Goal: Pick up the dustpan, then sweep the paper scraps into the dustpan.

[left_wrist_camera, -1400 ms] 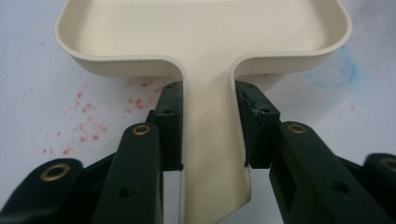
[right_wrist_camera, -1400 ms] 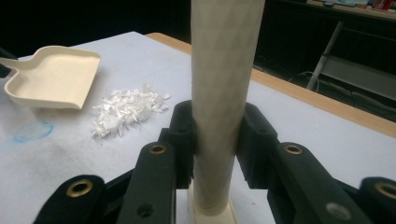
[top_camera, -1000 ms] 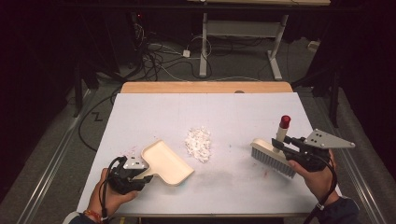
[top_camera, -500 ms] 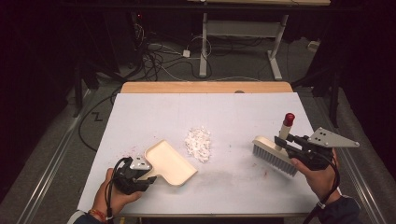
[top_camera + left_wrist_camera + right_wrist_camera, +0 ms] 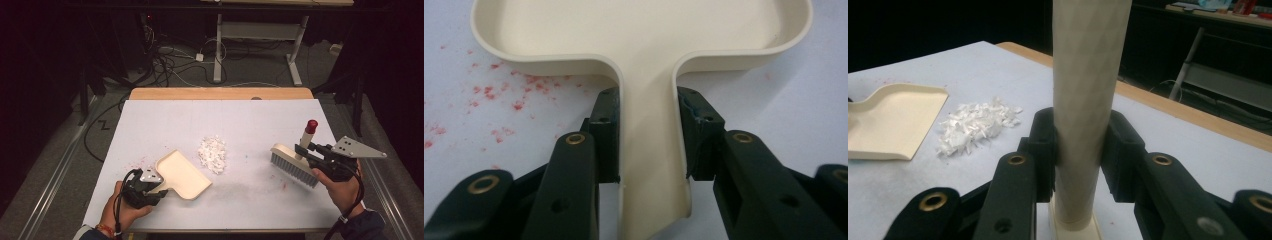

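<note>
Both pairs of jaws are clamped on a handle: the left gripper [image 5: 150, 186] squeezes the flat stem of the cream plastic dustpan [image 5: 182, 173], its black pads [image 5: 605, 132] pressed against either edge of that stem in the left gripper view, and the right gripper [image 5: 312, 150] pinches the pale upright handle of the cream hand brush [image 5: 293, 165] just above its base, as the right gripper view shows [image 5: 1082, 150]. Between the two tools, at the middle of the high view, lies the small heap of white paper shreds [image 5: 212, 152] on the white table cover [image 5: 165, 120]. The dustpan sits lower left of the heap with its open lip turned toward the shreds and just beside them, which reads as a ready catcher. The brush stands well apart at the right of the frame, bristles down on the cover and its red-capped handle tilted up, so a stroke leftward would likely push the shreds into the pan. Holding each tool by its handle keeps the jaws clear of the working edges. Faint red specks [image 5: 489, 92] dot the cover beside the pan's rim. Beyond the cover, the table's wooden edge [image 5: 220, 93] runs across the upper middle, with cables on the floor [image 5: 170, 65] behind.
</note>
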The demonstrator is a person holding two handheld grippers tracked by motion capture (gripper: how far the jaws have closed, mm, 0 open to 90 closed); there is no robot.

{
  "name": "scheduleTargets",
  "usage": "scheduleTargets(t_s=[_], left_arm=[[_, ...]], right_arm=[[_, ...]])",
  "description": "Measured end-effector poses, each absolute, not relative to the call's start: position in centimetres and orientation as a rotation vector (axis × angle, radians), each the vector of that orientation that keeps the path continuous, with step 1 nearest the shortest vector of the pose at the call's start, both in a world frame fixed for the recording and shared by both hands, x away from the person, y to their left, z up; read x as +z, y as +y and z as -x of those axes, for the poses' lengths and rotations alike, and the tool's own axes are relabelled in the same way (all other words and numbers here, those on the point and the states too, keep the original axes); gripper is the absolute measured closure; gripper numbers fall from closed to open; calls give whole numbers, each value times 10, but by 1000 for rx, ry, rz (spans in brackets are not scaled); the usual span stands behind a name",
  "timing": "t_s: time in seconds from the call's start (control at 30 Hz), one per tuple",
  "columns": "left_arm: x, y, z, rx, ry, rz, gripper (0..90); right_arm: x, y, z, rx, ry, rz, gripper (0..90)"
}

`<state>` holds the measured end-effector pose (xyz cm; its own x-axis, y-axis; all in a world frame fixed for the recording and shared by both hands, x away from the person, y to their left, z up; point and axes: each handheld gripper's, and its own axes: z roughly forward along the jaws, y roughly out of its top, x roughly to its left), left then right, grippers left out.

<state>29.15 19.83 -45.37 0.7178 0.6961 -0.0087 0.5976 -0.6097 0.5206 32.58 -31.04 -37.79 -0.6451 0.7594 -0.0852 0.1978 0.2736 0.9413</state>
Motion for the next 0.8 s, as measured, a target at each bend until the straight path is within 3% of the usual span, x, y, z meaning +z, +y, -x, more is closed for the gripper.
scheduleTargets(t_s=[0.8], left_arm=[[-459, 196, -292, 267, 995, -2449, 630]], right_arm=[[-383, -301, -332, 1421, 2012, -850, 711]])
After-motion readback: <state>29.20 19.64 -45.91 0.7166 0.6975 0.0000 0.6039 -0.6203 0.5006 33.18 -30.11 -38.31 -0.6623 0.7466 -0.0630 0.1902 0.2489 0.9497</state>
